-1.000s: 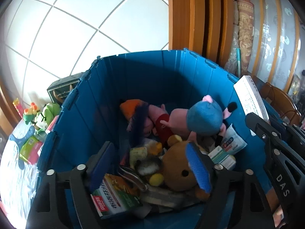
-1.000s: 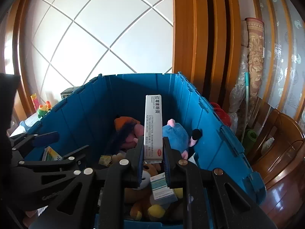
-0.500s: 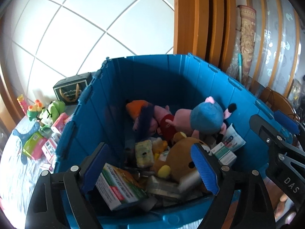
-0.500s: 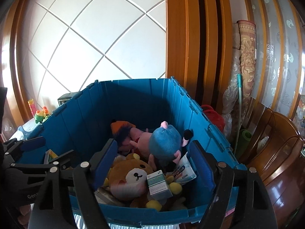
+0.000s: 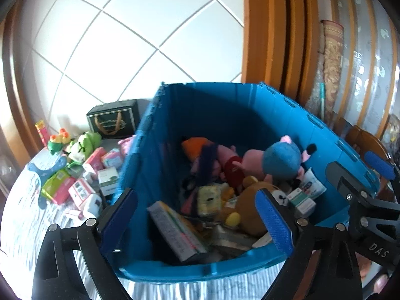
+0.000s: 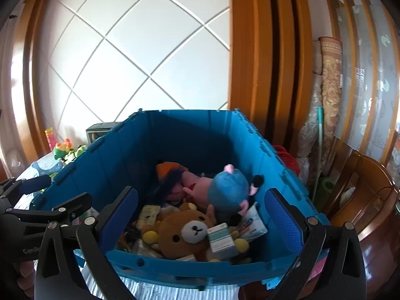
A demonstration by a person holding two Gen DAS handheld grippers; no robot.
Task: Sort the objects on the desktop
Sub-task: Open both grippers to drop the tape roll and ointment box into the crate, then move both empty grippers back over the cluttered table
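A blue crate holds plush toys and boxes: a brown bear, a blue-headed pink plush, and a long green-and-white box. My left gripper is open and empty above the crate's near edge. My right gripper is open and empty above the crate's near edge. Each gripper shows at the side of the other's view.
Left of the crate, on the pale cloth, lie several small boxes, green plush toys and a black box. A tiled wall stands behind. A wooden frame, a rolled rug and a wooden chair stand at the right.
My right gripper opened and let the long white box fall into the crate. Both grippers have pulled back and up from the crate. The left gripper stayed open.
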